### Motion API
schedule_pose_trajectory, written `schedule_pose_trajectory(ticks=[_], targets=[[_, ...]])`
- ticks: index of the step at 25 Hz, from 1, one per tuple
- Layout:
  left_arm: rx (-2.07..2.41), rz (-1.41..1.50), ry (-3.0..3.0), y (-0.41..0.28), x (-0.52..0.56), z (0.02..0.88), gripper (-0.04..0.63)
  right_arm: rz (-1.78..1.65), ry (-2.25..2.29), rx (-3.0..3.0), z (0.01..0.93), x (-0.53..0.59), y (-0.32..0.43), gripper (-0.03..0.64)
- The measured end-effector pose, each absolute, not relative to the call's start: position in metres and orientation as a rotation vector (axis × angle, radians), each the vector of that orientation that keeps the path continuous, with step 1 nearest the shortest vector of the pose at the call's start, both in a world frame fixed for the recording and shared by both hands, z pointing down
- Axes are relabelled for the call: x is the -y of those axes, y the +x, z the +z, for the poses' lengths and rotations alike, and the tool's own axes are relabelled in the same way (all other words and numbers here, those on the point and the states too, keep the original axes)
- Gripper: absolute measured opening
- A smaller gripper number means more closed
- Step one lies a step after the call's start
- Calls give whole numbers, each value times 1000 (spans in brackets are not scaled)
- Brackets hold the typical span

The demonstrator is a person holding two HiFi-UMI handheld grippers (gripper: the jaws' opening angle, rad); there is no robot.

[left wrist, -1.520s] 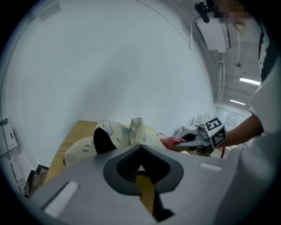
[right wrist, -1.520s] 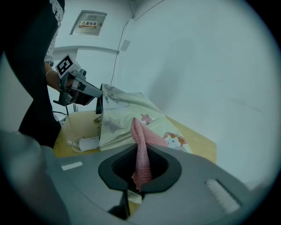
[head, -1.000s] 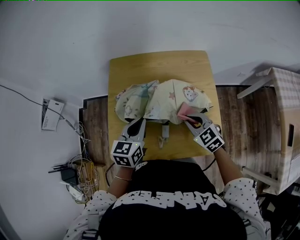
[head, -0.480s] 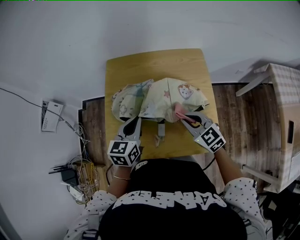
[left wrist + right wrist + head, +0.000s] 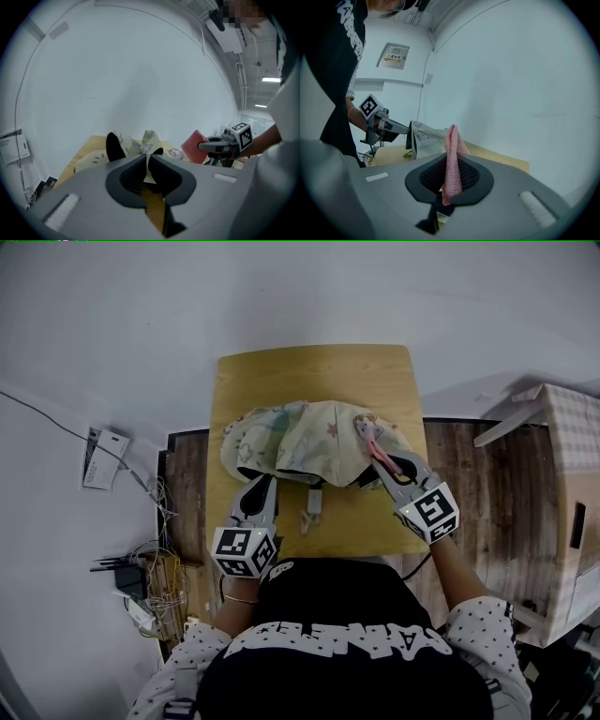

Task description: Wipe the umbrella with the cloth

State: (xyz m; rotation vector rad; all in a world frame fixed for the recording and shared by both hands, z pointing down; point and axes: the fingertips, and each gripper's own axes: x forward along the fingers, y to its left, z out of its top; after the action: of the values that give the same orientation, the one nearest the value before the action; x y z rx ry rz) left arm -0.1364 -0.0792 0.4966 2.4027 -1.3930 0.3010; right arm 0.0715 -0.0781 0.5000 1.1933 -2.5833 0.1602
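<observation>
A pale wooden table (image 5: pixel 309 371) stands against a white wall at the centre of the head view. Dark plank flooring (image 5: pixel 187 484) shows on either side of it, and a tangle of cables and plugs (image 5: pixel 141 582) lies at the lower left. On the tabletop a cream umbrella (image 5: pixel 291 442) with a cartoon print lies collapsed, its canopy bunched in loose folds across the table's middle.

A person in a black top with dotted sleeves (image 5: pixel 202 648), seen from above at the bottom of the frame, holds both tools at the canopy's near edge. The left gripper (image 5: pixel 262 484), below and left of centre, has its jaws closed on a fold of the umbrella's fabric; its own view shows the printed material (image 5: pixel 149 140) pinched between the dark pads and rising above them.

The right gripper (image 5: pixel 382 458), right of centre, is clamped on a pink cloth (image 5: pixel 371 435), which sits against the right-hand side of the canopy. In the right gripper view the cloth (image 5: pixel 452 154) stands upright in a narrow fold between the pads, with the umbrella (image 5: pixel 426 138) and the left gripper (image 5: pixel 401 127) beyond it at the left. From the left gripper view the cloth (image 5: pixel 194 145) shows at the right, ahead of the right gripper (image 5: pixel 209 146).
</observation>
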Motion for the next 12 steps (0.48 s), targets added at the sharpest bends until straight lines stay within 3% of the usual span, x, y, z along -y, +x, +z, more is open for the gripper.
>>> schedule_pose_trajectory(ticks=[12], targets=[[1408, 338, 2606, -97, 64, 463, 20, 130, 1294, 2650, 481, 96, 92, 34]])
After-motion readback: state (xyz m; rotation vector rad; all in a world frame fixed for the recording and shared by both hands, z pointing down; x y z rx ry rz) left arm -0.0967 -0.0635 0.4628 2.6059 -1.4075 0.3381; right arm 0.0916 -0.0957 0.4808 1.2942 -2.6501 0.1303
